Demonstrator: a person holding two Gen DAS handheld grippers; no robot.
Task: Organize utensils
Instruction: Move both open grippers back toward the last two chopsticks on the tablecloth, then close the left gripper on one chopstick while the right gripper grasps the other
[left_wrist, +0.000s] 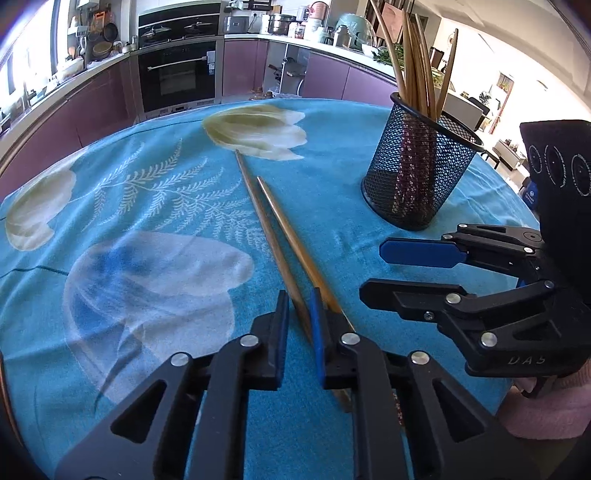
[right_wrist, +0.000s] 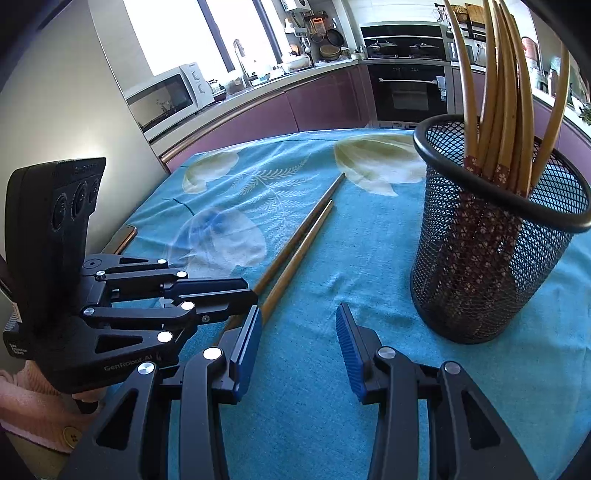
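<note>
Bench (left_wrist: 166, 206) under blue flowered cloth | mesh cup (left_wrist: 417, 177) upright at far right, chopsticks (left_wrist: 417, 66) standing in it | two loose chopsticks (left_wrist: 273, 221) lying side by side on cloth | left hand-held gripper (left_wrist: 300, 314) jaws narrowly apart around near end of one stick; right hand-held gripper (right_wrist: 299, 332) jaws wide apart, holding nothing, near cup

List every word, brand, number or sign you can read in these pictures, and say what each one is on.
"GenRobot.AI": on the left gripper body, right wrist view.
"DAS": on the right gripper body, left wrist view; faint, so a likely reading.
Small white label low on the left gripper's housing: too small to read.
Sticker on the oven door: too small to read.
</note>
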